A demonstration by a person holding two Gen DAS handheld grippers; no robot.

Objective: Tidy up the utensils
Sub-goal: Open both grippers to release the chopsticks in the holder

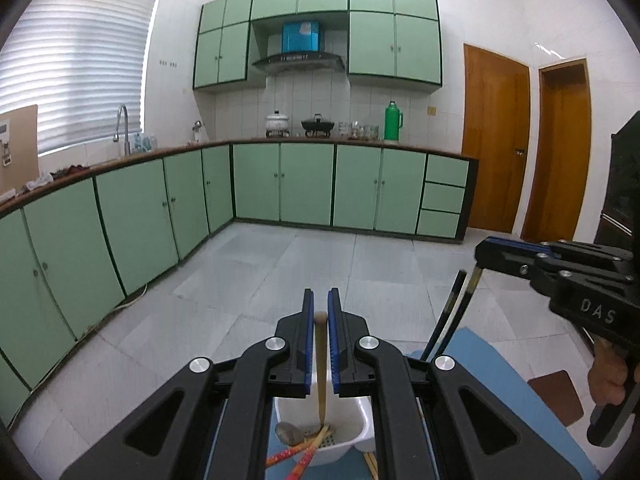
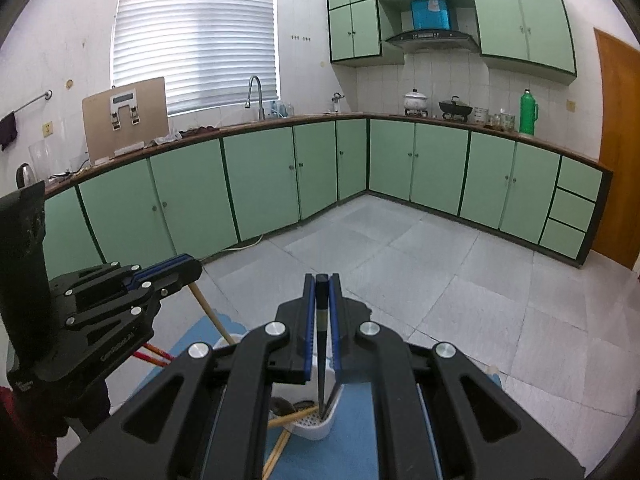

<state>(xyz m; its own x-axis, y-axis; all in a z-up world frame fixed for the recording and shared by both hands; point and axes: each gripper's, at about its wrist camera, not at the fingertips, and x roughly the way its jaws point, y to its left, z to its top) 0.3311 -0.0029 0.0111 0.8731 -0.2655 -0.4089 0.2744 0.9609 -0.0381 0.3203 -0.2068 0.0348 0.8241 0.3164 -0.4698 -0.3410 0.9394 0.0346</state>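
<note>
My left gripper (image 1: 320,304) is shut on a wooden stick-like utensil (image 1: 320,364) that hangs down into a white utensil basket (image 1: 360,432). The basket holds a metal spoon (image 1: 286,432) and red patterned chopsticks (image 1: 304,454). My right gripper (image 2: 322,284) is shut on a pair of black chopsticks (image 2: 321,356) whose tips reach down into the same basket (image 2: 320,430). In the left wrist view the right gripper (image 1: 486,252) sits at the right with the black chopsticks (image 1: 452,316) hanging below. In the right wrist view the left gripper (image 2: 188,268) is at the left holding the wooden utensil (image 2: 210,312).
The basket stands on a blue mat (image 1: 520,396) on a table. Wooden chopsticks (image 2: 280,444) lie on the mat beside the basket. A brown coaster (image 1: 558,396) lies at the right. Green kitchen cabinets (image 1: 304,184) and grey floor tiles (image 1: 280,272) lie beyond.
</note>
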